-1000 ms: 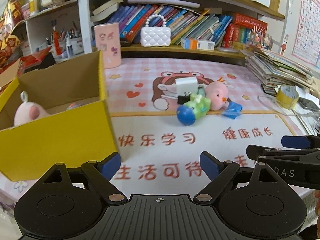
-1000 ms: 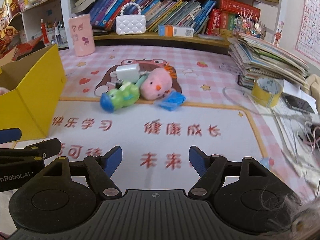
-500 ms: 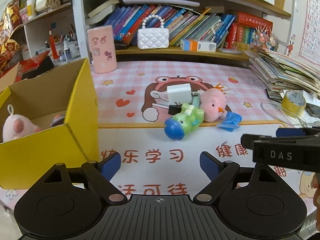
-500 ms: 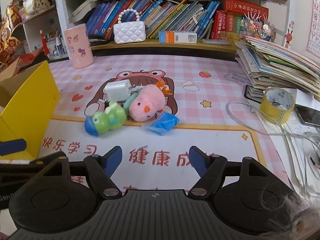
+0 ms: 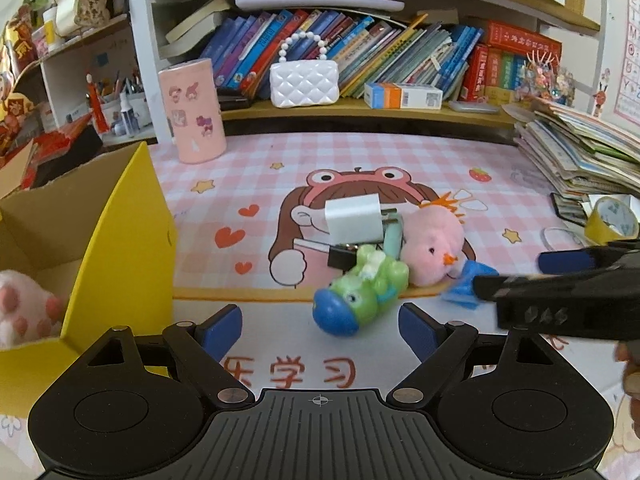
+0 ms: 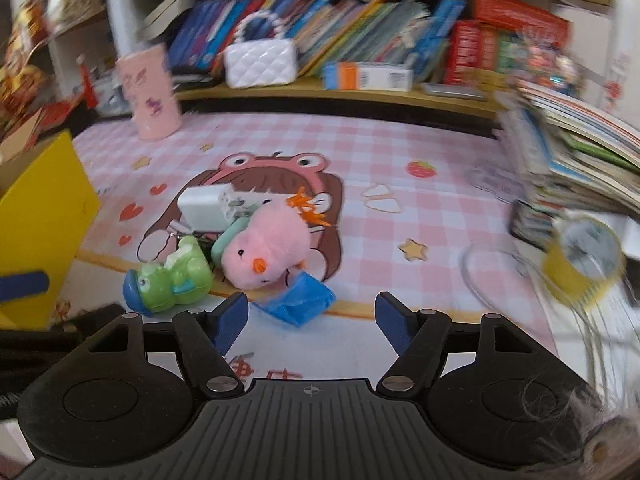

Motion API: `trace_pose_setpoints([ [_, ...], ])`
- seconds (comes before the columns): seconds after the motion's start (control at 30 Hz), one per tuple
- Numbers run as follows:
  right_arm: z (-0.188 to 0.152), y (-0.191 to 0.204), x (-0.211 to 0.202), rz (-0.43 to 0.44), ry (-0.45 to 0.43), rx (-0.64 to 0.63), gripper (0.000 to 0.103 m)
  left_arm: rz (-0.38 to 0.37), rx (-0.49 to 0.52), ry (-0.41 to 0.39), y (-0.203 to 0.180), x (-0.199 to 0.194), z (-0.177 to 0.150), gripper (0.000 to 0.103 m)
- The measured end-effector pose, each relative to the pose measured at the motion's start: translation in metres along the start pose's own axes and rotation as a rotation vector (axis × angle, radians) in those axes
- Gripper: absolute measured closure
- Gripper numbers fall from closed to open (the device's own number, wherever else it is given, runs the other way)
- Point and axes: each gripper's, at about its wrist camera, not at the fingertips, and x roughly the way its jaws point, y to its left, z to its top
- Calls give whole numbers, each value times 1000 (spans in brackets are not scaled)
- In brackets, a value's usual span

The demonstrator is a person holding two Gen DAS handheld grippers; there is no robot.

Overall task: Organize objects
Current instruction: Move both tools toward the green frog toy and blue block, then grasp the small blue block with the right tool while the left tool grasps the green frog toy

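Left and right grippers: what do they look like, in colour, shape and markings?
Both match. The left gripper and right gripper each have a ribbed black body with a small crosshair mark, two round black discs, angled black link arms with silver screws, and blue fingertip pads. Seen side-on in the left wrist view, the right gripper bears blurred pale lettering.

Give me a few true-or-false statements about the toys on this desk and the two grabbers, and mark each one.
1. The left gripper holds the green toy. False: its jaws stand open and empty, short of the toy.
2. The pink plush chick lies against the green toy. True.
3. The yellow box is empty. False: a pink plush sits inside.
4. The white charger lies behind the green toy. True.
5. The right gripper grips the blue wrapper. False: its jaws are open, nothing pressed.
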Motion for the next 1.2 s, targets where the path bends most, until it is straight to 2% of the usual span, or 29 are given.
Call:
trace_pose_setpoints([
  [0.2, 2, 0, 36, 71, 67, -115, 36, 23, 1, 21, -2, 4, 3, 16],
  [0.23, 3, 0, 39, 80, 74, -122, 39, 25, 0, 27, -3, 6, 3, 16],
  [0.3, 4, -2, 43, 100, 70, -136, 56, 23, 0, 35, -5, 9, 4, 16],
  [0.4, 7, -4, 38, 102, 29, -152, 63, 14, 0, 36, -9, 18, 8, 16],
  [0.63, 12, -23, 15, 70, -32, -38, 64, -12, -16, 54, -16, 50, 19, 16],
  [0.77, 12, -30, 4, 53, -54, 8, 65, -31, 20, 84, -24, 69, 19, 16],
  [0.83, 12, -31, 0, 48, -57, 30, 65, -32, 43, 108, -27, 77, 16, 21],
  [0.9, 11, -33, -3, 47, -54, 49, 65, -46, 52, 132, -29, 83, 12, 33],
  [1.07, 8, -30, -10, 61, -48, 58, 65, -51, 32, 124, -25, 77, 10, 41],
  [1.2, 6, -24, -15, 64, -53, 64, 65, -53, -13, 100, -15, 62, 10, 42],
])
